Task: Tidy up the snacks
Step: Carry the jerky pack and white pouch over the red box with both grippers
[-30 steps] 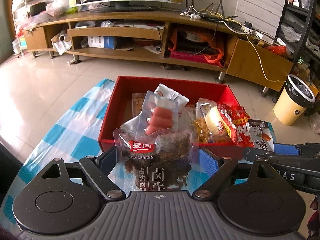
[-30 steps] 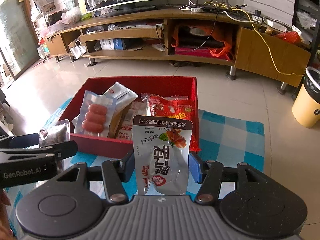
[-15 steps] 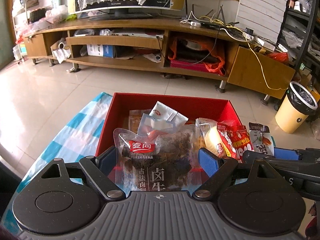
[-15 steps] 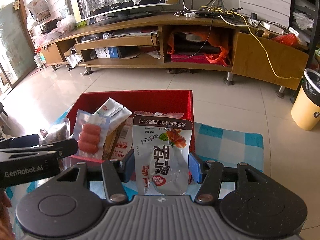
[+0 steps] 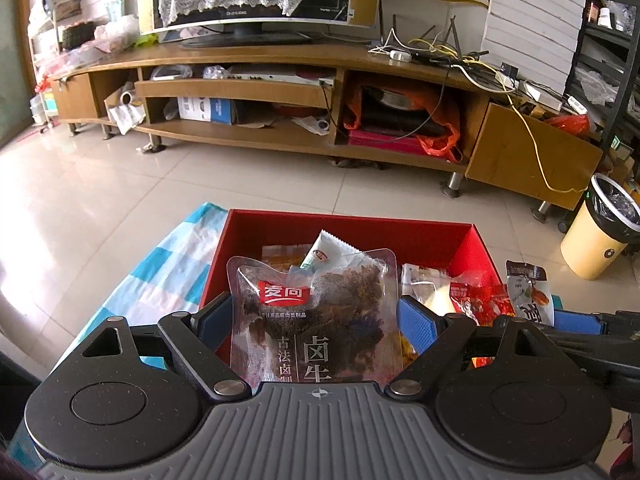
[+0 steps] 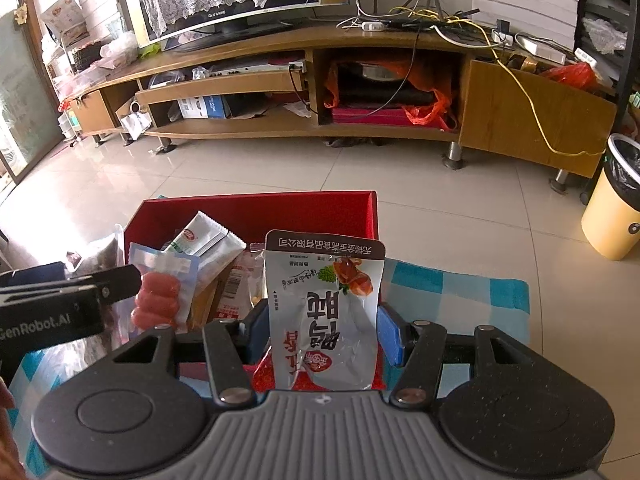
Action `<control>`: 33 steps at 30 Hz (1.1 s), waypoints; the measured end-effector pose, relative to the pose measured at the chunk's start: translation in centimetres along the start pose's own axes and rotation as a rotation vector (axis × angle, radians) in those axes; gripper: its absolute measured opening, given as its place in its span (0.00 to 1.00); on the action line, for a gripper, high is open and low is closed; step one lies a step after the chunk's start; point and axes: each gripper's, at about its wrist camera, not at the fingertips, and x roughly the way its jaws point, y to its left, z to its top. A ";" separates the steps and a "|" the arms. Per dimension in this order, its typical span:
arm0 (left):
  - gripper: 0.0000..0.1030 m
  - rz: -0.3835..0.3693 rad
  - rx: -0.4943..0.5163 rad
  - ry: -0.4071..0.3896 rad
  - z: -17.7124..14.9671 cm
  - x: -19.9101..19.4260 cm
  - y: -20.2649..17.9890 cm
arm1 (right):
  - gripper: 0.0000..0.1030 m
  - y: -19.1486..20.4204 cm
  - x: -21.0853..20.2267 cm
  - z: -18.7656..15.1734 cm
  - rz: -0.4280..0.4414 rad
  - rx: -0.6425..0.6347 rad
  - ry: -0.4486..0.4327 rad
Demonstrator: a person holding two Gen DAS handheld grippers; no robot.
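My left gripper (image 5: 314, 320) is shut on a clear pouch of dark braised beef (image 5: 320, 316) with a red label, held upright over the red box (image 5: 344, 224). My right gripper (image 6: 322, 328) is shut on a silver-white snack pouch (image 6: 326, 312), held over the box's near right part (image 6: 256, 208). The box holds several snacks: a sausage pack (image 6: 158, 296), a white sachet (image 6: 200, 236) and a red bag (image 5: 480, 300). The right gripper and its pouch (image 5: 528, 292) show at the right of the left wrist view; the left gripper (image 6: 60, 304) shows at the left of the right wrist view.
The box stands on a blue-and-white checked cloth (image 6: 452, 292). Beyond it lie tiled floor and a long wooden TV stand (image 5: 280, 92) with a monitor. A yellow waste bin (image 5: 596, 232) stands at the right.
Both grippers have moved forward and higher with their pouches, from in front of the box to over it. The box now sits lower in both views.
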 end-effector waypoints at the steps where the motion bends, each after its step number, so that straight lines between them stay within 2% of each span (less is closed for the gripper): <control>1: 0.87 0.001 -0.001 0.001 0.1 0.1 0.0 | 0.54 0.0 0.1 0.1 0.000 0.002 0.000; 33: 0.87 0.040 -0.012 0.013 2.3 3.8 -0.1 | 0.54 -0.5 3.5 2.6 -0.003 0.022 0.018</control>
